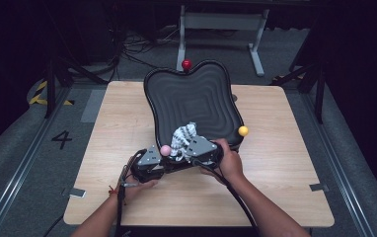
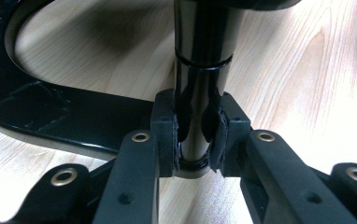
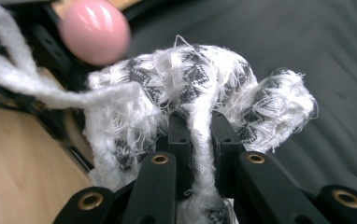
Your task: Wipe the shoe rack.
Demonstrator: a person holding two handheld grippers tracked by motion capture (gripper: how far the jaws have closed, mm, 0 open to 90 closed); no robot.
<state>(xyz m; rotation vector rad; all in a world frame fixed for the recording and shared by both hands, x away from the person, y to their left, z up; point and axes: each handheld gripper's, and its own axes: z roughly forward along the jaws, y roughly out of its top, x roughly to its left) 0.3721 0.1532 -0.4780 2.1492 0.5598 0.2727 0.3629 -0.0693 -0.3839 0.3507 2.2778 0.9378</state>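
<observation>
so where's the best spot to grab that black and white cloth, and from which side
Grip a bunched fold of the cloth, probably not the frayed edge. In the right gripper view the right gripper is shut on a gathered ridge of it, coming in from the tray's near rim, beside the pink ball. The loose threads at the edges look likely to slip or pull out.

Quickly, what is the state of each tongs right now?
Left tongs: closed on the black post of the tray.
Right tongs: closed on the white-and-grey cloth.

cloth [image 3: 200,100] | white/grey, frayed, bunched | on tilted black tray [image 1: 196,98] near edge
</observation>
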